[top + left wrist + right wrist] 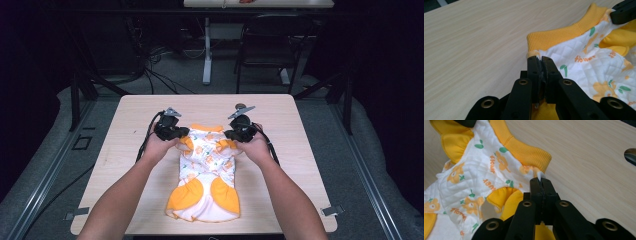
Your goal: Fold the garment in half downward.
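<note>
A small quilted garment (206, 170), white with orange flowers and yellow-orange trim, lies lengthwise on the wooden table (280, 115). Its ribbed yellow collar (564, 33) is at the far end and its two orange leg parts are near me. My left gripper (179, 134) is shut on the garment's left shoulder beside the collar, with fabric pinched between the jaws (541, 67). My right gripper (231, 134) is shut on the right shoulder; a white fabric corner sticks out past its tips (540, 181). The collar end (529, 153) is raised slightly off the table.
Bare table surface (474, 45) lies on both sides of the garment and beyond the collar. Past the table's far edge stand a dark chair (270, 45), a white table leg (207, 50) and loose cables on the floor. Metal rails (45, 185) run along both sides.
</note>
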`<control>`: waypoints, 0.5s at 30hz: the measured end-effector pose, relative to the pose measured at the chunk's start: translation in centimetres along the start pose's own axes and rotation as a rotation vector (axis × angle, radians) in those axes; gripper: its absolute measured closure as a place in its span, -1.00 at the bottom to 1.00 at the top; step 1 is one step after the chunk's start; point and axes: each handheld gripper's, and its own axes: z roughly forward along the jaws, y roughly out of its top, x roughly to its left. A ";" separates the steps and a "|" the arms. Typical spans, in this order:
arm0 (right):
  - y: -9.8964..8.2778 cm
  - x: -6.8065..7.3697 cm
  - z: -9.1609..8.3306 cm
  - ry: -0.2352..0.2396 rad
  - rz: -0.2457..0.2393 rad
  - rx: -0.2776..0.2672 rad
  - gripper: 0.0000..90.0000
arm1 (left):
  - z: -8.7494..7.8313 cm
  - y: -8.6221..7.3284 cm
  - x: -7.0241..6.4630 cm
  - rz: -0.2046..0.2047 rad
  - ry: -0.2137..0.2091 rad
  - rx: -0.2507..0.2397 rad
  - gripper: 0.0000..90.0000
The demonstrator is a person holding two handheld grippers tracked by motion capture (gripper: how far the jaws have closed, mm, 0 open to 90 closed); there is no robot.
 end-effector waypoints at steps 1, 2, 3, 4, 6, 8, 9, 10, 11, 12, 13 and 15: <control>0.0 0.0 -0.1 -0.006 -0.003 0.000 0.99 | -0.2 0.2 0.0 0.002 0.000 -0.004 0.91; 0.1 0.0 -0.2 -0.004 -0.002 -0.005 0.99 | -0.3 0.3 -0.1 0.010 0.002 -0.005 0.91; 0.1 0.0 -0.2 -0.004 -0.002 -0.005 0.99 | -0.5 0.5 -0.2 0.016 0.005 -0.006 0.91; 0.1 0.0 -0.2 -0.006 0.003 -0.014 0.99 | -0.6 0.6 -0.2 0.016 0.003 -0.013 0.91; 0.3 0.0 -0.5 -0.004 0.002 -0.013 0.99 | -0.9 0.7 -0.2 0.014 0.001 -0.014 0.91; 0.7 0.2 -0.8 -0.009 -0.016 -0.015 0.99 | -1.1 0.7 -0.1 0.014 0.008 -0.022 0.91; 0.9 0.3 -1.1 -0.008 -0.025 -0.017 0.99 | -1.2 0.7 0.0 0.013 0.007 -0.023 0.91; 1.2 0.4 -1.3 -0.008 -0.035 -0.020 0.99 | -1.4 0.7 0.1 0.007 0.012 -0.034 0.91; 1.5 0.5 -1.5 -0.011 -0.042 -0.020 0.99 | -1.5 0.8 0.2 0.003 0.014 -0.035 0.91; 1.8 0.6 -1.7 -0.009 -0.044 -0.020 0.99 | -1.7 1.0 0.3 0.004 0.014 -0.035 0.91; 2.0 0.6 -1.8 -0.017 -0.054 -0.023 0.99 | -1.9 1.2 0.3 0.004 0.017 -0.043 0.91; 2.6 0.8 -2.1 -0.025 -0.062 -0.028 0.99 | -2.4 1.7 0.3 0.011 0.022 -0.050 0.91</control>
